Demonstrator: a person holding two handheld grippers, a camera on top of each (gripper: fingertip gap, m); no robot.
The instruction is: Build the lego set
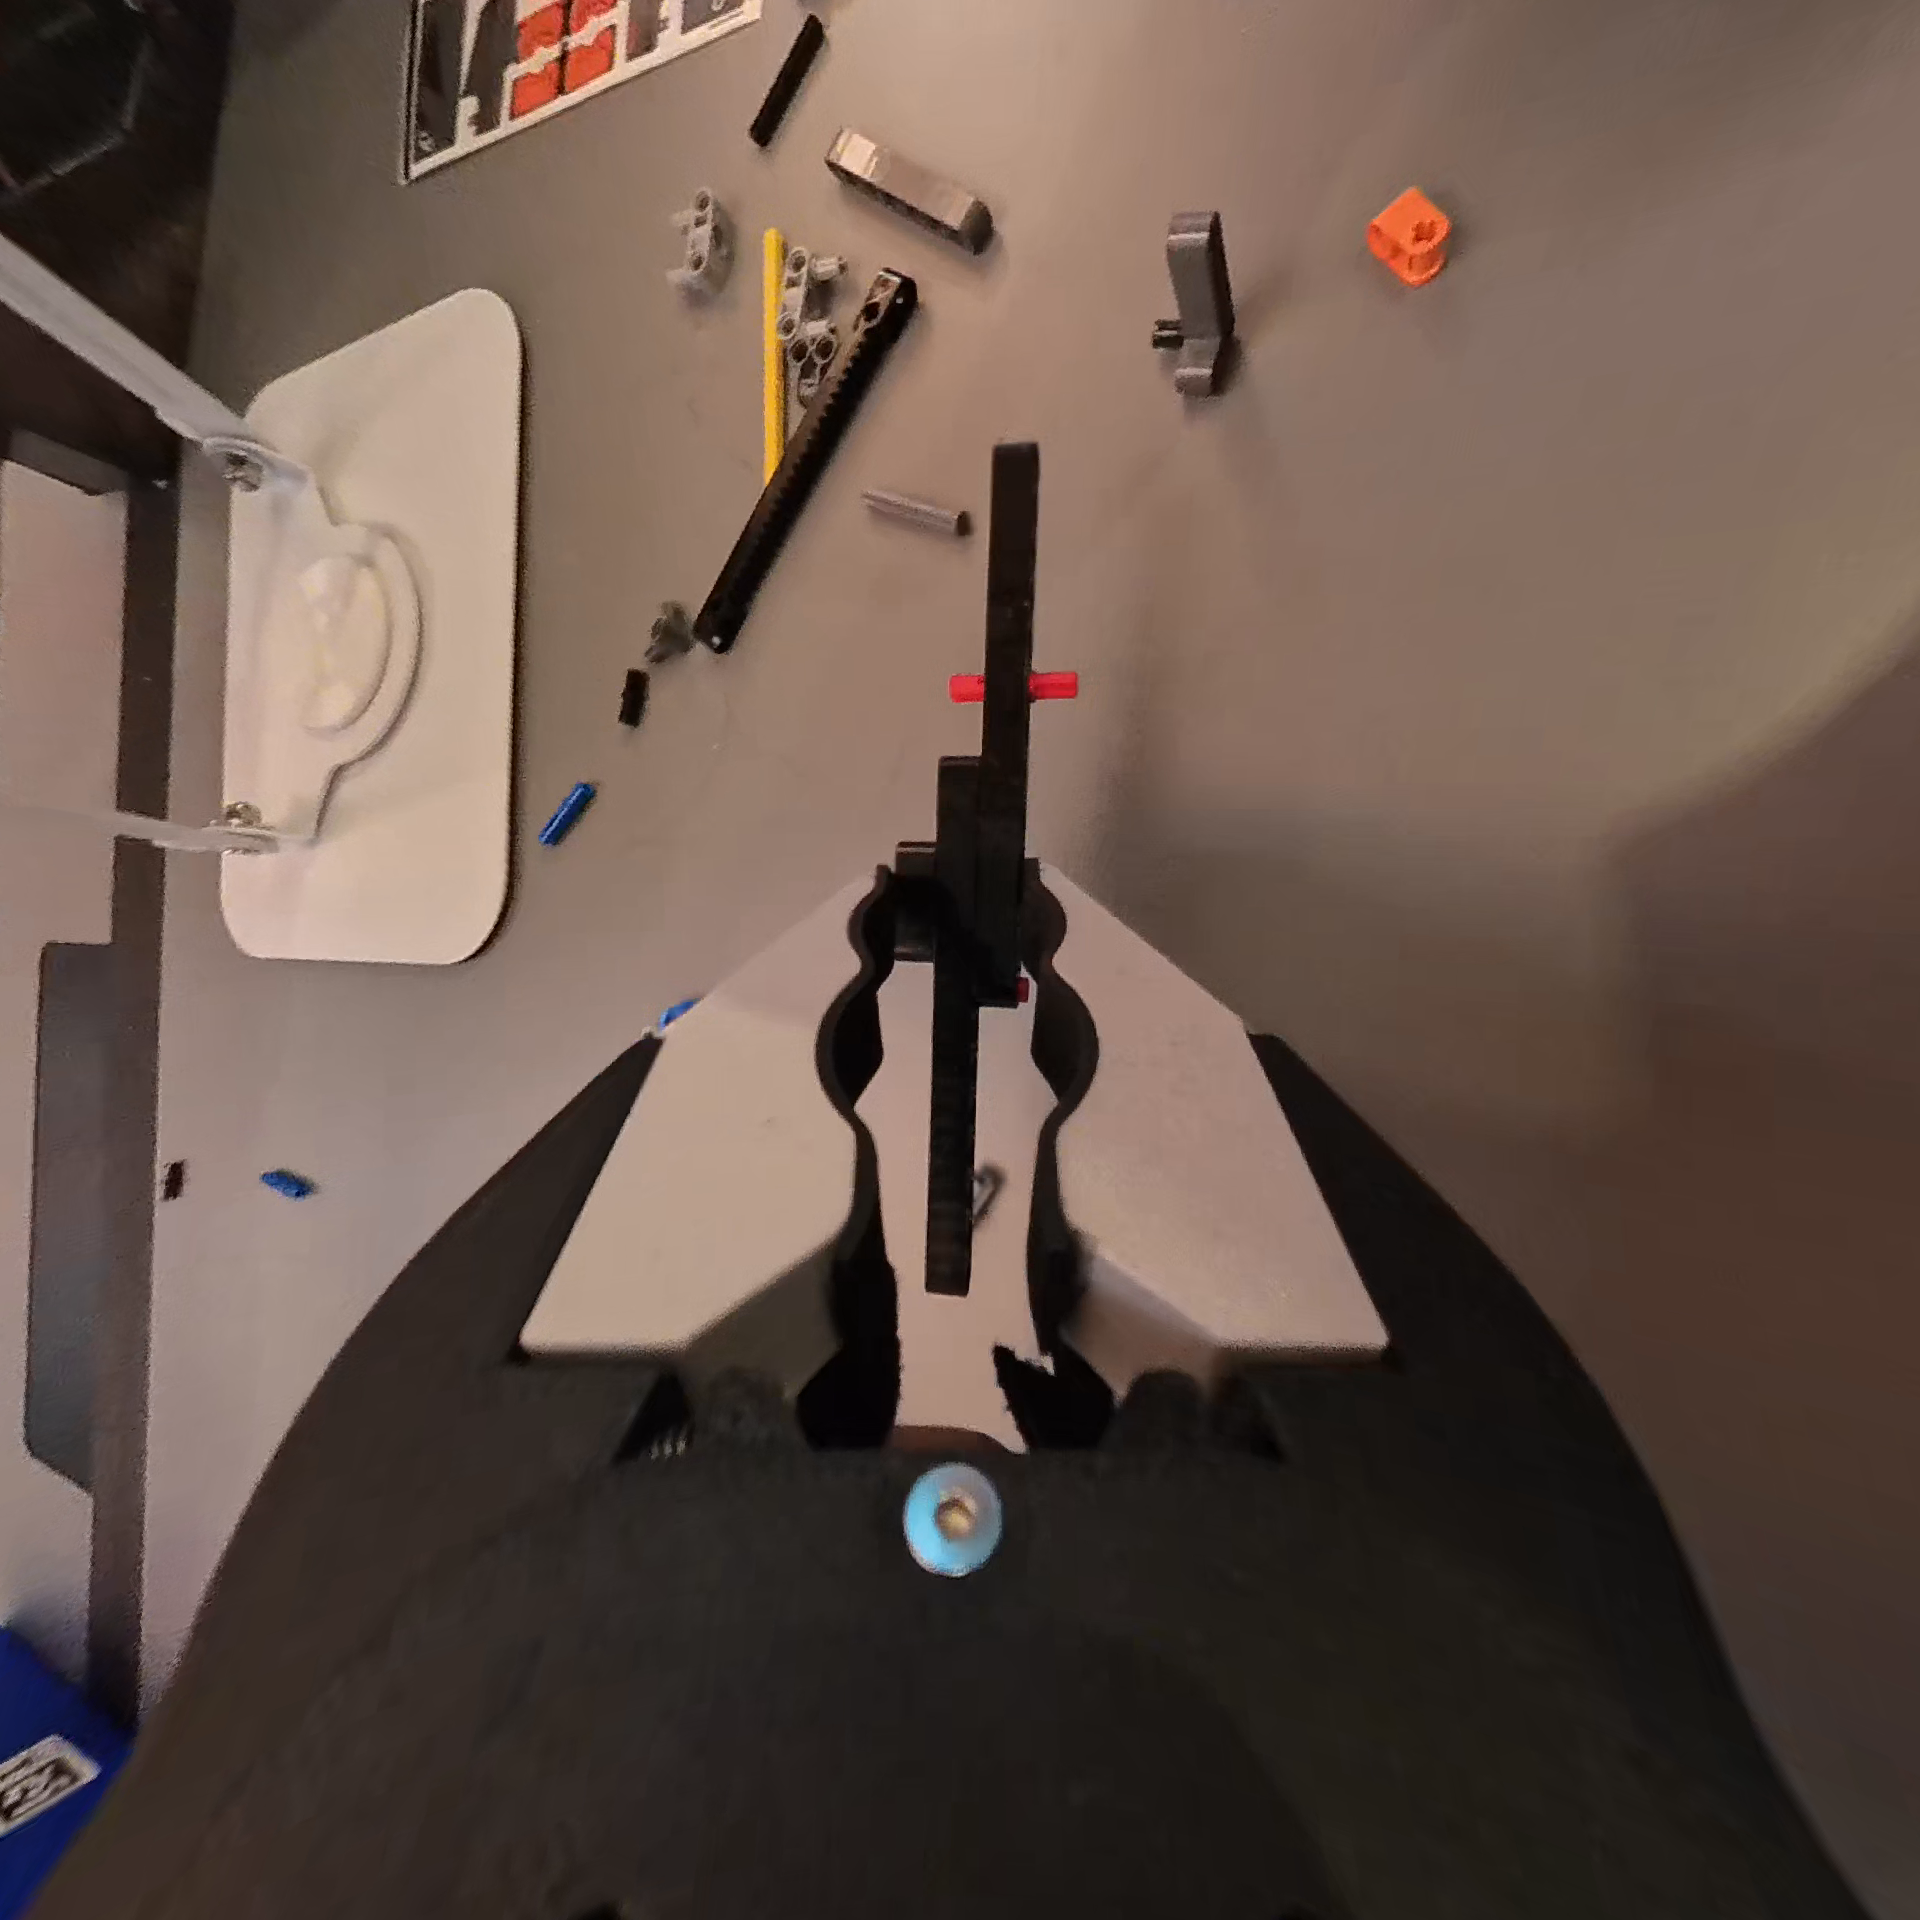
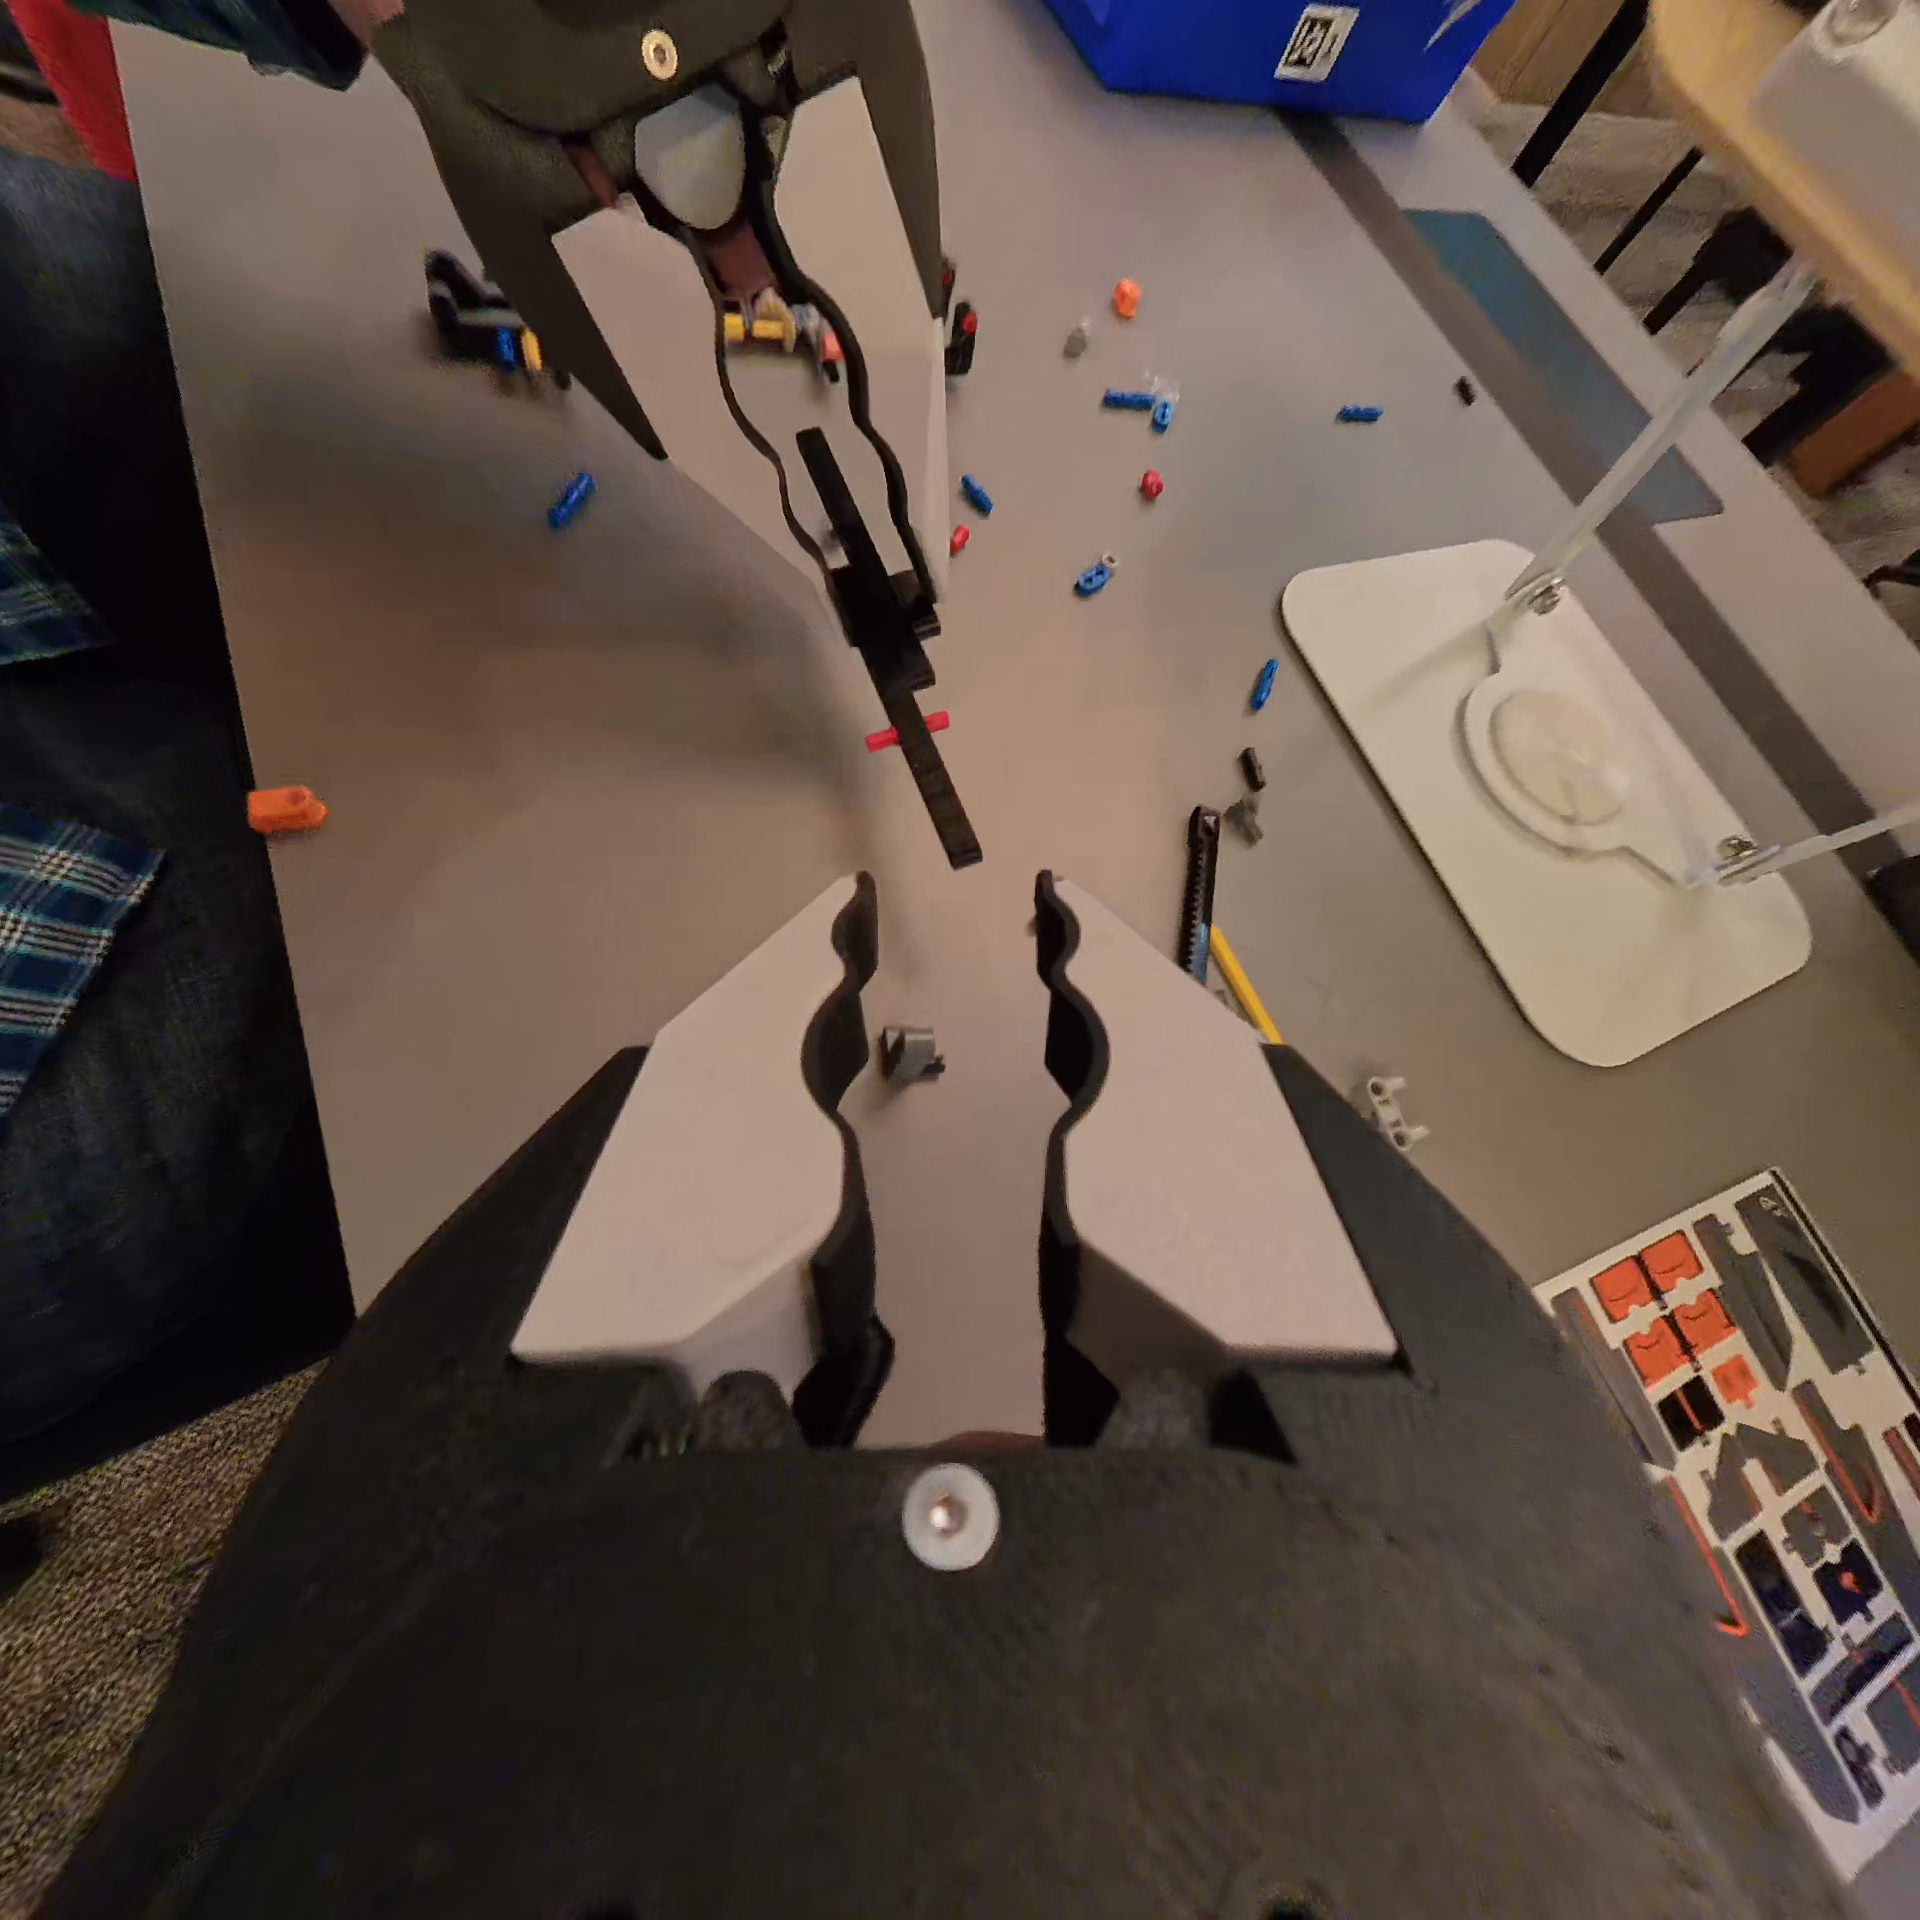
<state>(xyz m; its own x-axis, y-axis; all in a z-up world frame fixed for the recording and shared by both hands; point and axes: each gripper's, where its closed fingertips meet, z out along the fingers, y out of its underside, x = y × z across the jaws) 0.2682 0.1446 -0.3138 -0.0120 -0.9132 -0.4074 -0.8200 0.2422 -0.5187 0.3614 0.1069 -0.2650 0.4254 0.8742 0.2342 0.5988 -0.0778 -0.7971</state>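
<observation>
My left hand-held gripper pinched the stiff, light black assembly above the worktop, while my spread right hand-held gripper faced its free end, likely the safest hold.

This looks like a room in a home set up for recording — a plain grey surface stands over speckled carpet, with a wooden furniture edge and dark chair legs beyond it. A person in plaid fabric sits alongside. A white stand base with clear struts, a blue bin and a sticker sheet — hobby clutter — share the surface with scattered toy pieces.
</observation>
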